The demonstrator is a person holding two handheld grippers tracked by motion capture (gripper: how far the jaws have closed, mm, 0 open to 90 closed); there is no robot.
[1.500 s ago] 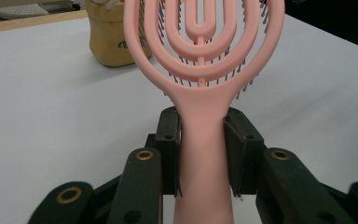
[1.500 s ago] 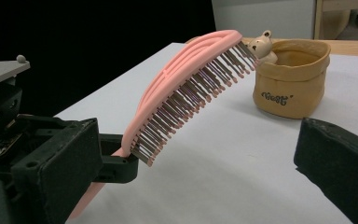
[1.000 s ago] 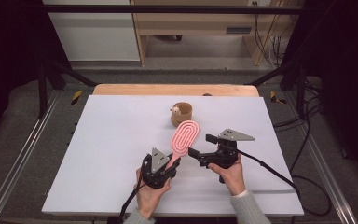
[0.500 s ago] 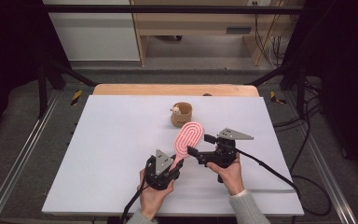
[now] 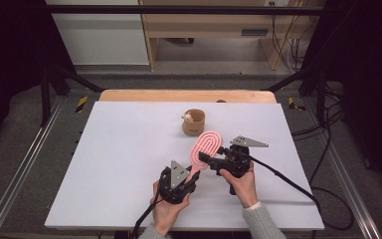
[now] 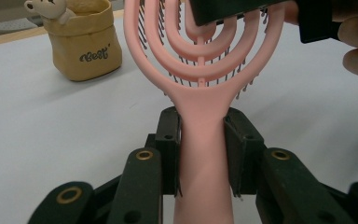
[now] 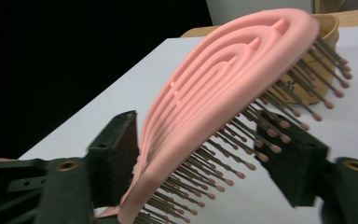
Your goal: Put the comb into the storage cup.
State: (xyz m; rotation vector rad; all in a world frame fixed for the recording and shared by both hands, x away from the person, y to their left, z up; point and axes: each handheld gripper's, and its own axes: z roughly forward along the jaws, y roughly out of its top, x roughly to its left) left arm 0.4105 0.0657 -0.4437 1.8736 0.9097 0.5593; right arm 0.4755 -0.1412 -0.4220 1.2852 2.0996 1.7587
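A pink hairbrush with an open looped head is held above the white table. My left gripper is shut on its handle; in the left gripper view the handle is squeezed between both pads. My right gripper reaches in from the right around the brush head. Its jaws have just been closing, and one pad now sits against the smooth back while the other meets the bristle tips. A small tan paper cup with a bear figure on its rim stands just behind the brush.
The table's wooden far edge lies beyond the cup. A black cable trails from my right gripper across the table's right side. Metal rails and dark frame posts flank the table.
The brush has tilted and shifted slightly right with the left hand. The right gripper's jaws have closed in around the brush head.
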